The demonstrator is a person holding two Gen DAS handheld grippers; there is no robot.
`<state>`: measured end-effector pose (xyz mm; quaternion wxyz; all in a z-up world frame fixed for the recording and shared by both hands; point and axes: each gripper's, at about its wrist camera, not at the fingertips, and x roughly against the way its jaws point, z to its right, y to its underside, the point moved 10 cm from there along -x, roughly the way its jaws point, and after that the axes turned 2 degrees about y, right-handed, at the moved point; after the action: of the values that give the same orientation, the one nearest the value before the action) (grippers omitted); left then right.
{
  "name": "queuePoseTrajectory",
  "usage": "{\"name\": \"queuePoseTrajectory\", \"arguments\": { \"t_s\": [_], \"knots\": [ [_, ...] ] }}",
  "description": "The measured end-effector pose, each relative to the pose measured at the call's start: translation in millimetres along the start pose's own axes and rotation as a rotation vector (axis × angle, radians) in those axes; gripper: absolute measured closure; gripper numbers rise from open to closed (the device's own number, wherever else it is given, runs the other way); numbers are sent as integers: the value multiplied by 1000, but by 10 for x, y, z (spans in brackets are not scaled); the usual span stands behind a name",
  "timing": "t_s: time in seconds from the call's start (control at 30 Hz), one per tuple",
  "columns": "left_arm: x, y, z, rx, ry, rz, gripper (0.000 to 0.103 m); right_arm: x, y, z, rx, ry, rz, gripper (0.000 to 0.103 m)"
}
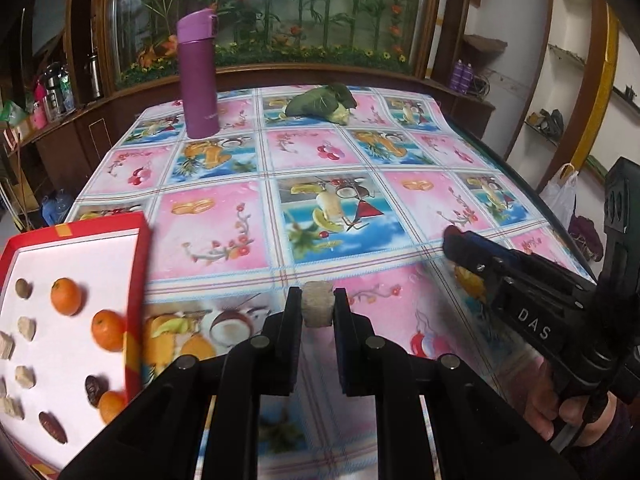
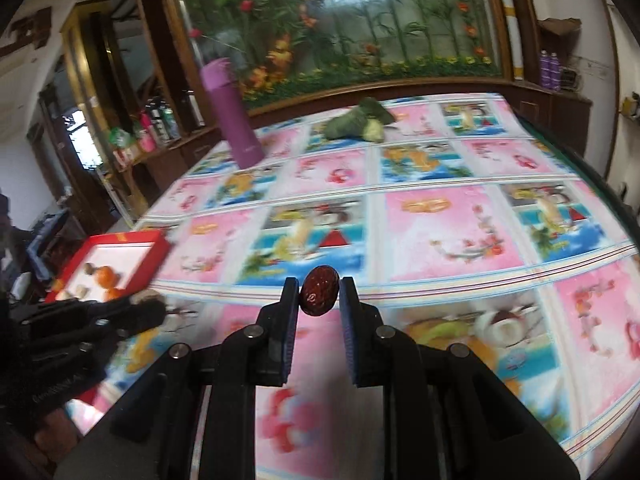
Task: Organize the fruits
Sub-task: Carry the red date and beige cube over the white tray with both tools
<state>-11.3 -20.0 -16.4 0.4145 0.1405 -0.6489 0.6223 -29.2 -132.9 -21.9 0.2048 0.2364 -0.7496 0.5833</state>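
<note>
My left gripper (image 1: 317, 304) is shut on a small beige chunk (image 1: 317, 306), held above the tablecloth just right of the red tray (image 1: 138, 280). In that tray lie oranges (image 1: 66, 296), dark red dates (image 1: 52, 427) and several beige chunks (image 1: 26, 327). My right gripper (image 2: 319, 294) is shut on a dark red date (image 2: 319, 295), raised over the table. In the left wrist view the right gripper (image 1: 454, 242) shows from the side at the right, a hand under it. The left gripper (image 2: 154, 308) appears at the lower left of the right wrist view, near the red tray (image 2: 160, 250).
A purple flask (image 1: 197, 76) stands at the far left of the table. Green leaf-wrapped bundles (image 1: 322, 103) lie at the far middle. A fruit-patterned tablecloth (image 1: 420, 208) covers the table. A wooden cabinet with a glass plant display rises behind it.
</note>
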Motion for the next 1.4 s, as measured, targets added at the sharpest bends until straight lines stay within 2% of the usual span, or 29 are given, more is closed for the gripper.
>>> {"name": "queuePoseTrajectory", "arguments": {
  "t_s": [0.17,0.37,0.6,1.03,1.4],
  "knots": [
    [185,38,-164,14,-18,27,89,0,106,-357,26,-50,-23,80],
    [376,125,-329,36,-12,52,90,-13,197,-623,41,-63,-50,80],
    [637,117,-616,81,-39,114,90,41,336,-900,87,-63,-76,80],
    [997,153,-1052,144,-83,182,90,153,293,-1438,179,-89,-66,80],
    [1258,245,-1684,225,-165,227,90,70,305,-2210,280,-191,-96,80]
  ]
}}
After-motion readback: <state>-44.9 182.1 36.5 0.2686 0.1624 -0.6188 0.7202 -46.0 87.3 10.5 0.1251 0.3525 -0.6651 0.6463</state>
